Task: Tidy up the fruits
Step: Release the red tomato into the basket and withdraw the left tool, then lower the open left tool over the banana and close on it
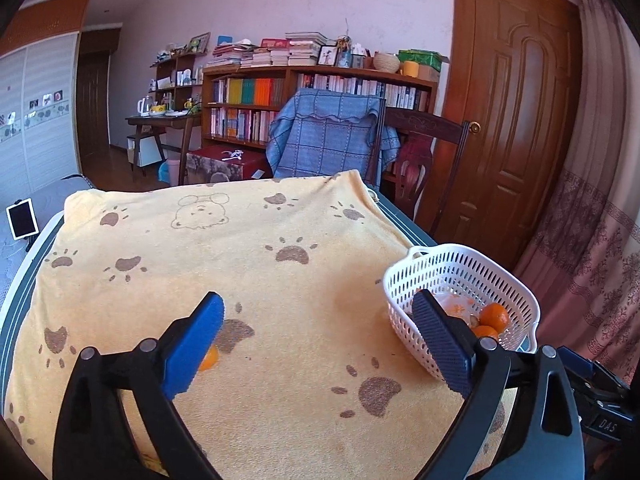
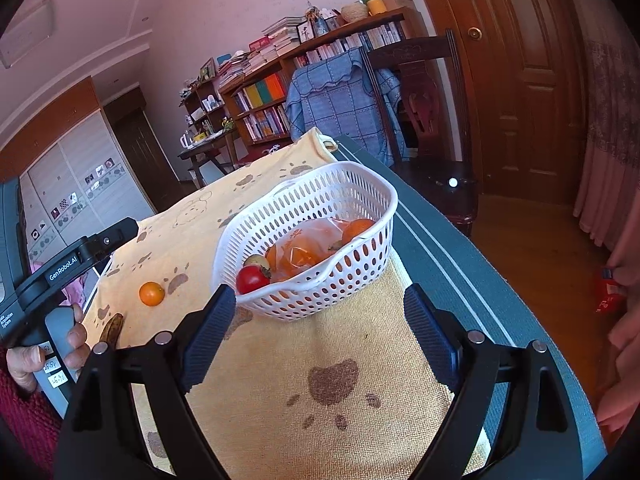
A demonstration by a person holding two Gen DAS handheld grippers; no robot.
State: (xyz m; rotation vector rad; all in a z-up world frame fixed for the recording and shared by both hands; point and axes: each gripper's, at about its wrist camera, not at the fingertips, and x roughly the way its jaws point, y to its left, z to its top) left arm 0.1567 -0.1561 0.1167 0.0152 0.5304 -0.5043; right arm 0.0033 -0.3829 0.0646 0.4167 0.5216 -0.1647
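Note:
A white perforated basket (image 2: 352, 196) stands on the yellow paw-print towel (image 2: 280, 380) at the table's right side. It holds a red tomato (image 2: 252, 279), oranges (image 2: 357, 229) and a clear plastic bag (image 2: 308, 248). In the left wrist view the basket (image 1: 460, 268) shows oranges (image 1: 494, 315). A loose small orange (image 2: 151, 293) lies on the towel left of the basket; the left wrist view shows it (image 1: 209, 358) partly behind the left finger. A banana tip (image 2: 111, 330) lies near it. My left gripper (image 1: 318, 320) is open and empty. My right gripper (image 2: 320, 312) is open and empty just before the basket.
The table's grey edge (image 2: 440, 248) runs right of the towel. A wooden chair (image 2: 432, 92) with a blue cloth (image 1: 328, 136) stands behind the table. A bookshelf (image 1: 312, 100) and a door (image 1: 520, 120) are beyond. The left gripper body (image 2: 64, 272) is at the towel's left.

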